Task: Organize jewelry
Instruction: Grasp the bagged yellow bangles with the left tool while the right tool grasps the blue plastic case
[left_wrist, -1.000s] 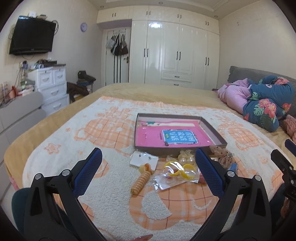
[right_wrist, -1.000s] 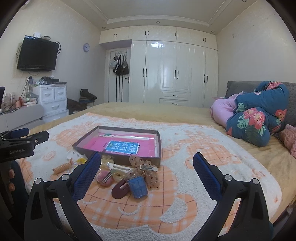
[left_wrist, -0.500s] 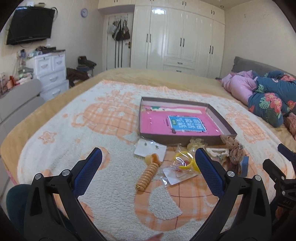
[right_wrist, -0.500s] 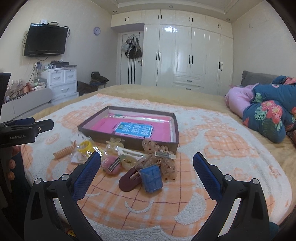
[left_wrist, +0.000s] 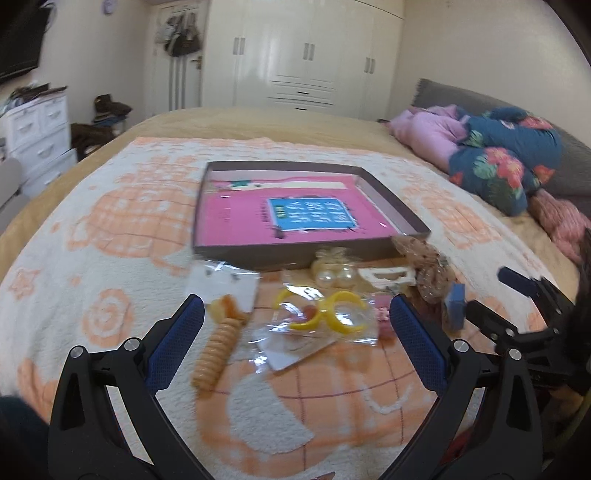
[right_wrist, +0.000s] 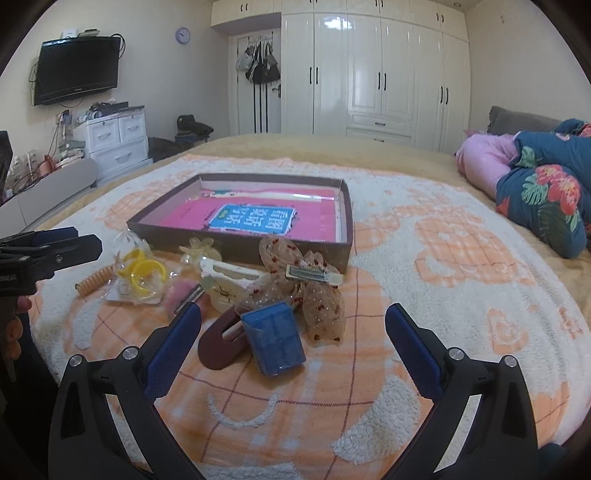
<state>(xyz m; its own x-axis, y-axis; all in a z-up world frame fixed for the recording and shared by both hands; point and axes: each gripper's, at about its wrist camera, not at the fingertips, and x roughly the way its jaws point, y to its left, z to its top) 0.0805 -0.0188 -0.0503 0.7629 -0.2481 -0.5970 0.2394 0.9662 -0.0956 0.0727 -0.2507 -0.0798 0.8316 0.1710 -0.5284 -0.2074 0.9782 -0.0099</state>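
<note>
— Jaws on both sides stand wide apart, nothing between them. Left gripper (left_wrist: 295, 321), right gripper (right_wrist: 293, 319), two in all, each above the blanket (right_wrist: 424, 258) on the bed.

— Where's the jewelry?

— Spread on the blanket, just ahead of both pairs of jaws. One box (right_wrist: 240, 247), shallow and lidless, lies beyond the pile with a pink sheet and one blue card (right_wrist: 253, 219) inside.

— Count what sits ahead of the left jaws.

— One orange coil (left_wrist: 216, 350) close to the left finger. Two yellow rings (left_wrist: 321, 310) in a clear bag, midway between the fingers. One white card (left_wrist: 221, 284) with small studs beyond the coil; their number is too blurred to tell. Two pearls (left_wrist: 336, 275) up against the box wall.

— And the right jaws?

— One small blue box (right_wrist: 275, 341), tilted, just ahead between the fingers and leaning on one dark red clip (right_wrist: 218, 345). Beyond them one sheer spotted bow (right_wrist: 317, 295) with one metal clip (right_wrist: 314, 275) on it. One cream piece (right_wrist: 225, 284) and one pink piece (right_wrist: 183, 291) lie left of that.

— Do the grippers see each other?

— Yes. The left one shows at the left edge of the right view, the right one at the right edge of the left view.
</note>
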